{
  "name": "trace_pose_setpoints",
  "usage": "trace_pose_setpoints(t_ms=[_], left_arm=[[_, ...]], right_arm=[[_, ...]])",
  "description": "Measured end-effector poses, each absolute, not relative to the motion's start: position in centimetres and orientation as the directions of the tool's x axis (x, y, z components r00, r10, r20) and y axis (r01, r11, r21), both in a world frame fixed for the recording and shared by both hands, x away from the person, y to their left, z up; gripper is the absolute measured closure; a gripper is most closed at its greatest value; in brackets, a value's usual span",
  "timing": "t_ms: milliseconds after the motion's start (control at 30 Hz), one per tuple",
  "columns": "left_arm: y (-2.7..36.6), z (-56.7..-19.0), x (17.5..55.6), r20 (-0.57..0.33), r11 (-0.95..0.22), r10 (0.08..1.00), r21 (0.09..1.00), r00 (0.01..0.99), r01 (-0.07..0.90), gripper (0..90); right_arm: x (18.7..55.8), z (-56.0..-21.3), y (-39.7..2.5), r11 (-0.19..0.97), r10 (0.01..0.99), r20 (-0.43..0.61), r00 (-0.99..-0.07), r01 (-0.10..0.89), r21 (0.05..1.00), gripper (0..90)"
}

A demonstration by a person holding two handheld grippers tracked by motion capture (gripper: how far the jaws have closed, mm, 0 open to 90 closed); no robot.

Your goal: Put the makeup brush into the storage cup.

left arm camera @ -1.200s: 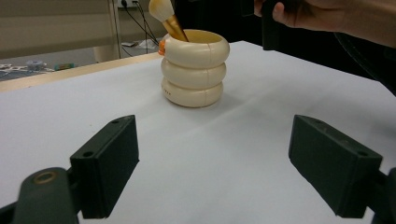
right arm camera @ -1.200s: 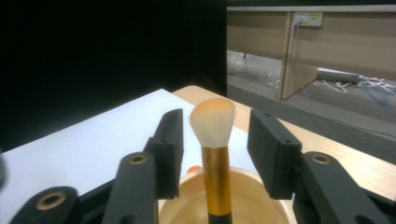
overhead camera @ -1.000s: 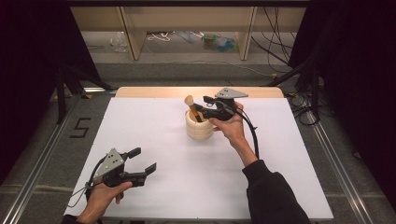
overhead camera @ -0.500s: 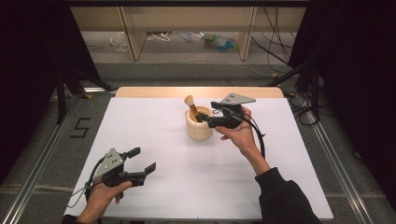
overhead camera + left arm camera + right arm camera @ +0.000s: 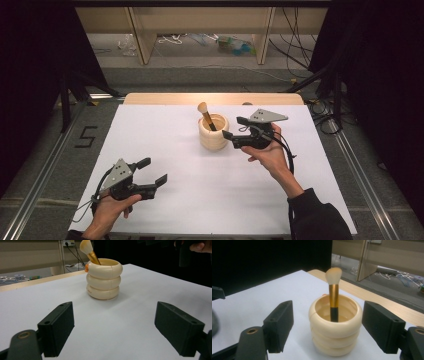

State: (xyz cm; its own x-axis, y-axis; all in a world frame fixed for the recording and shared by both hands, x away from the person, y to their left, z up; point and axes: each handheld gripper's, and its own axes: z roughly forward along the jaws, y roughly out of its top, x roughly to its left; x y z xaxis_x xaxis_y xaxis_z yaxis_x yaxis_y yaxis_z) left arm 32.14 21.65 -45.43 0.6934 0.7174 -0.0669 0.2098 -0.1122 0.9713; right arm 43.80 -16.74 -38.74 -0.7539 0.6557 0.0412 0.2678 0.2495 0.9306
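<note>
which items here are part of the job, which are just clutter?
In the job:
- brush
- ribbed cream holder
- right gripper, jaws open beside the holder

Lying about:
- left gripper, idle, open
- cables and oddments on the floor

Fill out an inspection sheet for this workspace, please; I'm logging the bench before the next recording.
Surface: white sheet over the wooden table, flat, no stains seen.
Job's things: cream ribbed three-ring holder cup upright at mid-table; makeup brush with black-and-gold handle and pale bristles standing in it, bristles up, leaning on the rim.
Clutter: nothing seen on the sheet.
Grippers: right claw open, beside the cup, not touching; left claw open, empty, at the near left.
Cables: a black cable trails from each claw; loose wires on the floor beyond the table.
Surroundings: dark curtains at both sides, wooden shelf unit behind, a "5" marked on the floor at left.
</note>
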Motion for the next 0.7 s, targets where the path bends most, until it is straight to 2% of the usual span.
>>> trace_pose_setpoints(t_ms=[700], left_arm=[[21.7,-45.4,32.1,-0.06,-0.115,0.718,0.972,0.693,0.203,16.0]], right_arm=[[41.4,-38.9,-17.9,0.257,0.652,0.031,-0.757,0.259,0.931,22.0]])
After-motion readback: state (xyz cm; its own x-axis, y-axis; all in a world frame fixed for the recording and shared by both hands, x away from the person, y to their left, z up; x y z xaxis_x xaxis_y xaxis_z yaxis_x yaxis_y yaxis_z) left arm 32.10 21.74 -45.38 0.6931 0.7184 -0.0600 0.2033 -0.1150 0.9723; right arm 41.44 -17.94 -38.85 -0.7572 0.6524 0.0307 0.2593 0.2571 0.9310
